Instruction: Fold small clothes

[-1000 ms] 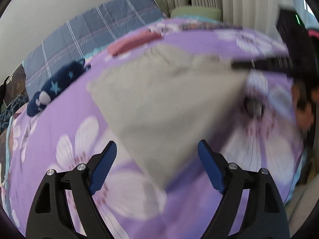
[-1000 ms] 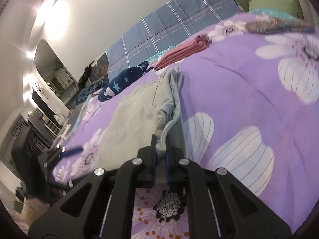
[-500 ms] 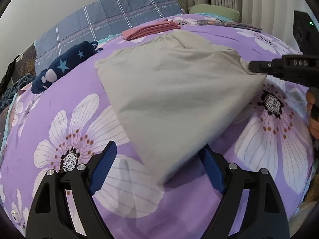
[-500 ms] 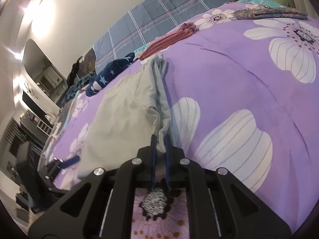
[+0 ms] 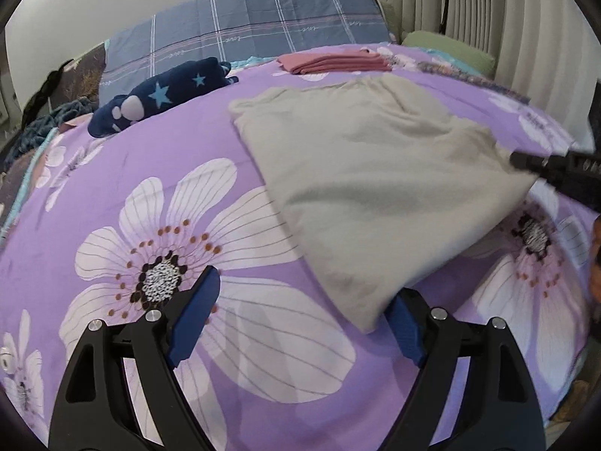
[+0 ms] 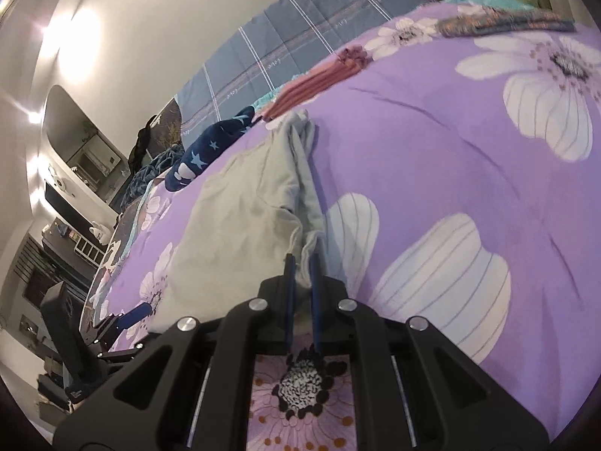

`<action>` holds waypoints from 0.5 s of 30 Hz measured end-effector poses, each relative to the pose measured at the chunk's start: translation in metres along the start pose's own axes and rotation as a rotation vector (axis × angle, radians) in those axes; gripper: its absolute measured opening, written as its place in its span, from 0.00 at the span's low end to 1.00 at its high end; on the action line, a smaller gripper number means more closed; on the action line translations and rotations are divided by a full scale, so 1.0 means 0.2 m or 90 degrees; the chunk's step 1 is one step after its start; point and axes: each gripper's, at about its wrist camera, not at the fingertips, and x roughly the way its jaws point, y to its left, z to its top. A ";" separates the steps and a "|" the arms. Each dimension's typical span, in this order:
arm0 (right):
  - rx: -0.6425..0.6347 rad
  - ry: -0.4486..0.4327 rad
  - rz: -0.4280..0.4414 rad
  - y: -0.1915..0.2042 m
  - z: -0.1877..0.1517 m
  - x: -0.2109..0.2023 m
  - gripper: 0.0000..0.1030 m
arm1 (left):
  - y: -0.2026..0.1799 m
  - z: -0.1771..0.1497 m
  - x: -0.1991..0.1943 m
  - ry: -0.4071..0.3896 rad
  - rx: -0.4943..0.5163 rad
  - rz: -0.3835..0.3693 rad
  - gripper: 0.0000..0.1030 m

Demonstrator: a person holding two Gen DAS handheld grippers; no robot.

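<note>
A pale grey-green garment (image 5: pixel 375 188) lies spread on the purple flowered bedspread (image 5: pixel 169 225). My left gripper (image 5: pixel 304 319) is open, its blue pads on either side of the garment's near corner, which rests just ahead of the right pad. My right gripper (image 6: pixel 301 263) is shut on the garment's edge (image 6: pixel 308 248) and holds that corner slightly raised; it shows at the right of the left wrist view (image 5: pixel 556 169). The garment (image 6: pixel 244 210) stretches away from the right gripper, bunched along its right side.
A folded pink garment (image 5: pixel 334 62) lies at the far side of the bed. A navy star-patterned plush item (image 5: pixel 157 94) lies at the far left. A blue checked quilt (image 5: pixel 244 34) is against the wall. A green pillow (image 5: pixel 450 47) and curtains are at the right.
The left gripper has dropped lower and moved left, so the garment's near corner now sits by its right pad. The right gripper still holds the garment's edge.
</note>
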 end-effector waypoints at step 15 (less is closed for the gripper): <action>0.033 0.001 0.038 -0.01 0.08 0.00 0.07 | 0.00 0.02 -0.07 -0.035 -0.009 0.012 0.83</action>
